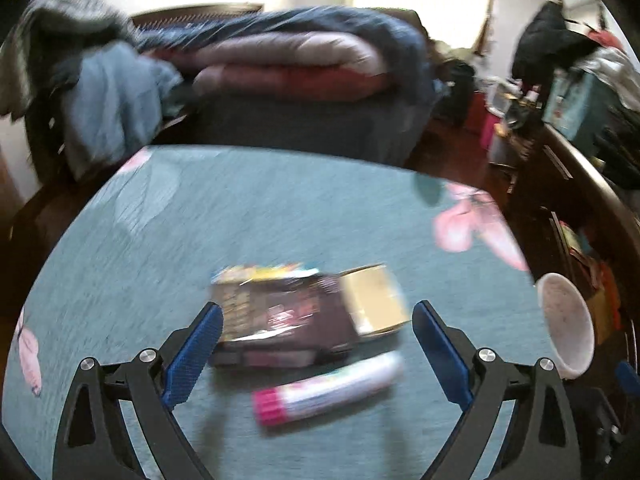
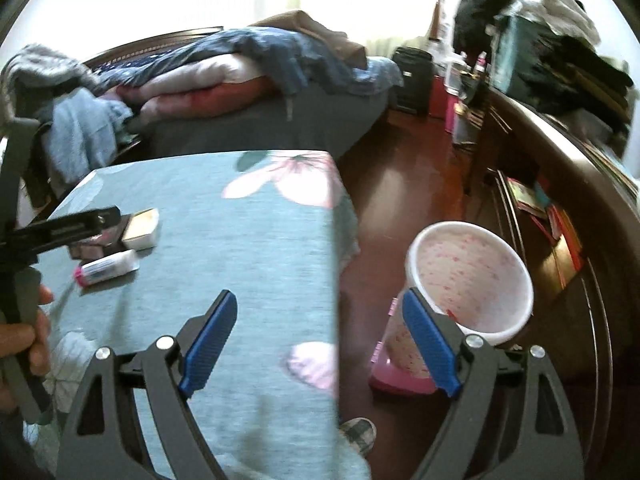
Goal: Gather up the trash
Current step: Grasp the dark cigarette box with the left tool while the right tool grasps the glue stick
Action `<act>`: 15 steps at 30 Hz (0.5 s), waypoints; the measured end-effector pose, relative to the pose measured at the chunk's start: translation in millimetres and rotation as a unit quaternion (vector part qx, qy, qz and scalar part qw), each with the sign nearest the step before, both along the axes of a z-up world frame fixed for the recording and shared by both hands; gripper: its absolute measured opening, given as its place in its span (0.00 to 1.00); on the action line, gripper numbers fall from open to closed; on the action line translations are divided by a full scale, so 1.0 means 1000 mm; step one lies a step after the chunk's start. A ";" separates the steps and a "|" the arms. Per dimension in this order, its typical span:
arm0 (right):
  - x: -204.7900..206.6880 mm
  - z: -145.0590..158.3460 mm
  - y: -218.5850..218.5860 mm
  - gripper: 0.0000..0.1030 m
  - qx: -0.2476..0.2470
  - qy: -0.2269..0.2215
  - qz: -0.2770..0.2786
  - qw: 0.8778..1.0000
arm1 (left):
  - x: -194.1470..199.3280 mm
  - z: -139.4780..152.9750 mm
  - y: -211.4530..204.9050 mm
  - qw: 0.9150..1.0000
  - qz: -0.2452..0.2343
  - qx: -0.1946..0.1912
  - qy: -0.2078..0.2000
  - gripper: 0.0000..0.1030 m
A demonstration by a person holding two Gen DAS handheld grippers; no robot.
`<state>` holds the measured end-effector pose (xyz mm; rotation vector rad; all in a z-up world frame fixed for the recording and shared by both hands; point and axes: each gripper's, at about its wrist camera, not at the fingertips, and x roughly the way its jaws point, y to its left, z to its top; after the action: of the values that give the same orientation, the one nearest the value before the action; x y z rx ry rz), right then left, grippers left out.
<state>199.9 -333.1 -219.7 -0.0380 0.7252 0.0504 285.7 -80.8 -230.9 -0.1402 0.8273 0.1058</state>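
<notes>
Teal flowery bedspread [image 1: 280,208] is filling the view. Left gripper [image 1: 318,320] is hovering with jaws spread wide, nothing between them, a dark snack box [image 1: 296,312] just ahead at 12 o'clock and a pink-capped tube [image 1: 328,388] lying beside it. Right gripper [image 2: 320,320] is gaping empty too, with the white bin [image 2: 472,276] sitting on the floor at its 1 o'clock.
</notes>
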 end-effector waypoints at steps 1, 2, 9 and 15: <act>-0.001 0.001 0.007 0.83 -0.003 0.000 0.006 1.000 | 0.001 -0.003 0.004 1.000 0.003 -0.002 0.005 0.92; 0.000 0.001 0.010 0.83 -0.004 0.000 0.009 1.000 | 0.002 -0.007 0.008 1.000 0.004 -0.001 0.012 0.92; 0.004 -0.003 0.026 0.83 0.007 0.013 0.025 1.000 | 0.010 -0.016 0.012 1.000 -0.002 0.009 0.020 0.92; 0.007 -0.001 0.040 0.83 0.004 0.016 0.033 0.999 | 0.015 -0.023 0.018 1.000 -0.006 0.007 0.023 0.85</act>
<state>207.3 -293.2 -221.1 -0.0527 0.7558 0.1166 300.6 -63.0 -253.6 -0.1207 0.8729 0.1031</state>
